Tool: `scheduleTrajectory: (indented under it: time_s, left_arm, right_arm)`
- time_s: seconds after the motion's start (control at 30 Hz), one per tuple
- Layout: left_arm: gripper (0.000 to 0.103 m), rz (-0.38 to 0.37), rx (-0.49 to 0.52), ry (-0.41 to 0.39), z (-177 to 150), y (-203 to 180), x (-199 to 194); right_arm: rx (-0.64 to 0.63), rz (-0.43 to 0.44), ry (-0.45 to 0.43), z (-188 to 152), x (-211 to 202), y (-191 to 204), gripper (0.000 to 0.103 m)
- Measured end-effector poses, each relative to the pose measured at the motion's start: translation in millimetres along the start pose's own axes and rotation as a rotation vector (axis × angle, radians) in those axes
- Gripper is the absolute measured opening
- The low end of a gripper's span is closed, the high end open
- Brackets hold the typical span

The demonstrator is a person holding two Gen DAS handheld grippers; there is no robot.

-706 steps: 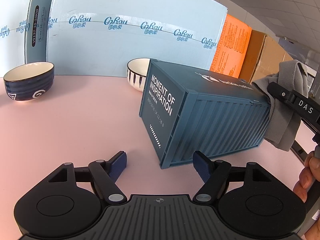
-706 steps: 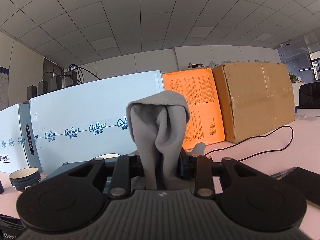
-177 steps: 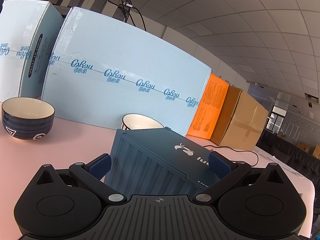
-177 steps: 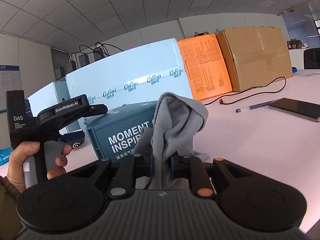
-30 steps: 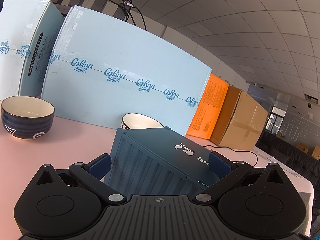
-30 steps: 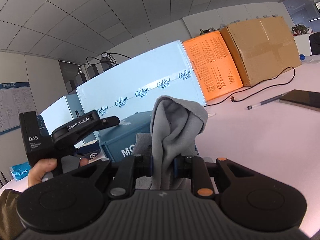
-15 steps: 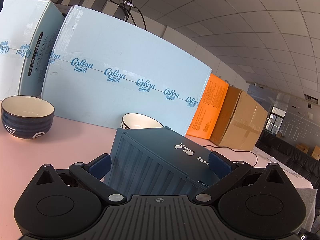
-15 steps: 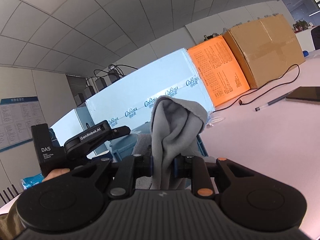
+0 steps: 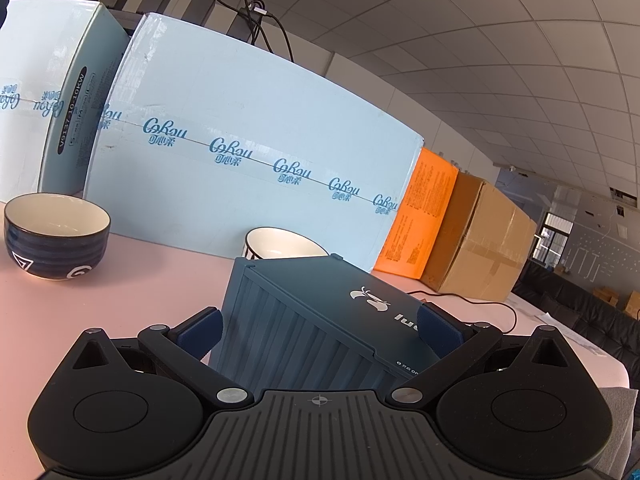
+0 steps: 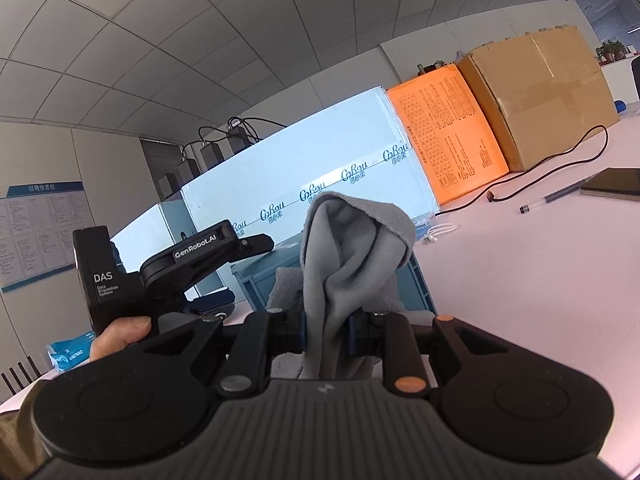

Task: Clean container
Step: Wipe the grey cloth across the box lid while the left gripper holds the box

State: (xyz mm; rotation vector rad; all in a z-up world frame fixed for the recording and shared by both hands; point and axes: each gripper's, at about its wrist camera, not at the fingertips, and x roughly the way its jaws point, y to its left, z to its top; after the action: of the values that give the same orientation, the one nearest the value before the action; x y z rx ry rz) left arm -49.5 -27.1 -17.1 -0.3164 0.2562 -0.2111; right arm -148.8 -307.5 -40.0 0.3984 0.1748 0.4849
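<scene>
Only the left wrist view shows the two bowls (image 9: 56, 236) on the pink surface (image 9: 120, 292) and the left hand-held gripper (image 9: 320, 330) clamped around the blue container (image 9: 320, 312). The right view shows the right hand-held gripper (image 10: 326, 330) pinching a grey cloth (image 10: 352, 248) against the container's near end.

Your right gripper (image 10: 326, 330) pinches the grey cloth (image 10: 352, 248) against the blue container (image 10: 260, 280)

The cloth rises in a folded peak; behind it the container's top looks partly covered, though the contact is hidden. At left, your hand (image 10: 120, 336) holds the left gripper (image 10: 208, 252) over the container, on the pink table (image 10: 520, 280)
</scene>
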Motion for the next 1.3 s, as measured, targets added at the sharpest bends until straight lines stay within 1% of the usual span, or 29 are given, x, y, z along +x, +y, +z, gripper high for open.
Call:
scheduleTrajectory:
  time_s: [0.23,0.33,0.47,0.63,0.77,0.97,1.13,1.3]
  left_arm:
    - [0.103,0.006,0.003,-0.001,0.3,-0.6,0.0]
    - [0.103,0.009,0.006,-0.002,0.3,-1.6,-0.5]
    - [0.103,0.01,0.007,-0.003,0.3,-2.4,-1.0]
    - [0.103,0.008,0.005,-0.003,0.3,-2.3,-1.2]
    - [0.103,0.007,0.003,-0.002,0.3,-1.9,-0.6]
    - [0.103,0.005,-0.002,-0.001,0.3,-1.0,-0.3]
    - [0.103,0.006,-0.002,-0.002,0.3,-0.8,-0.3]
    - [0.103,0.007,-0.001,-0.002,0.4,-1.3,-0.7]
  right_arm:
    - [0.014,-0.042,-0.034,14.7,11.0,-14.5,0.023]
    - [0.041,-0.061,-0.035,18.4,15.3,-23.3,0.023]
    - [0.085,-0.083,-0.003,17.7,18.5,-30.1,0.023]
    - [0.056,-0.106,0.061,12.1,19.5,-25.6,0.023]
    - [0.049,-0.081,0.095,4.3,16.3,-21.2,0.023]
    - [0.04,-0.032,0.093,-4.5,7.4,-7.4,0.023]
    - [0.037,0.01,0.069,-1.9,0.9,2.9,0.023]
    - [0.034,0.021,0.006,6.9,0.0,2.0,0.023]
